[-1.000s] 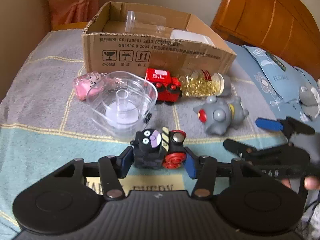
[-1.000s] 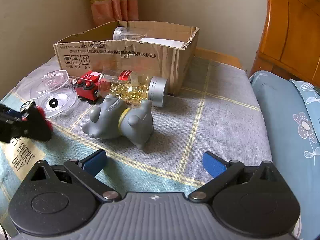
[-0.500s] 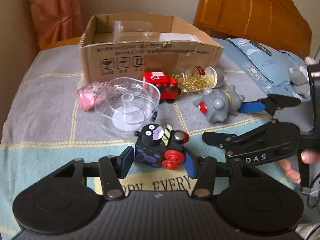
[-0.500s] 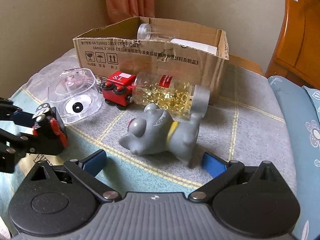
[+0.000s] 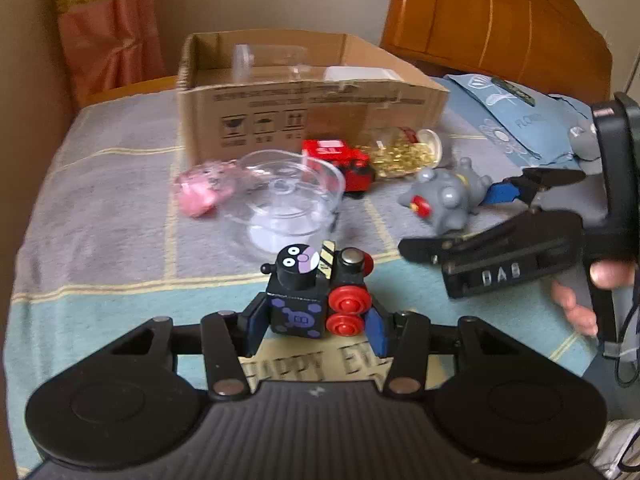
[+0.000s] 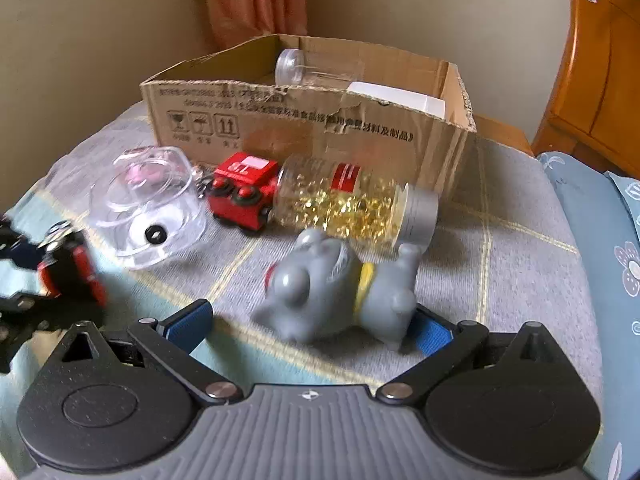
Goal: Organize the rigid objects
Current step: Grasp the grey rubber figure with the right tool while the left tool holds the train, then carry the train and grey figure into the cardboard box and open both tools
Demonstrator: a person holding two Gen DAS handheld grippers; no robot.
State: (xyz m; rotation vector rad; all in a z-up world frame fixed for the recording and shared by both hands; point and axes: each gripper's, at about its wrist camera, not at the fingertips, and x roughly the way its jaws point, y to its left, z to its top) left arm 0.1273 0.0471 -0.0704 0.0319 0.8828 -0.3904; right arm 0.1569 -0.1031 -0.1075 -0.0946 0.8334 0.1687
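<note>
Left gripper (image 5: 316,326) jaws clamped the black toy train (image 5: 316,294) — right gripper (image 6: 308,322) jaws stood open around the grey toy (image 6: 332,284) on the bed

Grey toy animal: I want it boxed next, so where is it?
In the right wrist view the grey toy animal lies centre, before the capsule bottle, between the open right gripper's fingers.

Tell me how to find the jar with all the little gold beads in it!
Find the big cardboard box at the back of the bed. Lying on its side just in front of it, between the red toy train car and the grey toy animal, is the clear capsule bottle. It alone is filled with shiny golden capsules, with a red label and a silver cap.
</note>
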